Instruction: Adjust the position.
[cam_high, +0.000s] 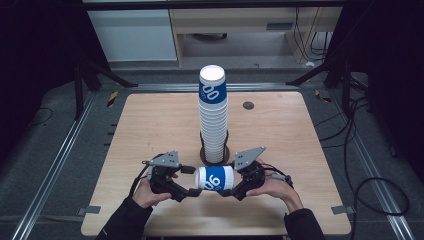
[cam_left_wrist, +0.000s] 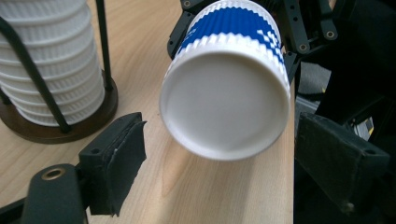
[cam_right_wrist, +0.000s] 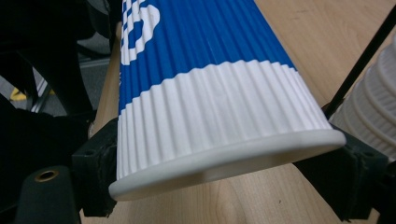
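A white paper cup with a blue band (cam_high: 214, 178) is held lying sideways just above the wooden table (cam_high: 150, 125), near its front edge. My right gripper (cam_high: 231, 181) is shut on the cup's rim end (cam_right_wrist: 224, 158), one jaw on each side. The cup's flat base (cam_left_wrist: 224, 107) faces my left gripper (cam_left_wrist: 229, 163), which is open, its pads (cam_left_wrist: 116, 158) wide of the cup and not touching it. Behind stands a tall stack of the same cups (cam_high: 213, 115) in a dark holder (cam_high: 222, 152).
The holder's round wooden base (cam_left_wrist: 60, 126) and black rods (cam_left_wrist: 105, 46) are close on the left in the left gripper view. A small dark disc (cam_high: 248, 105) lies on the table behind the stack. Cables trail on the floor at the right.
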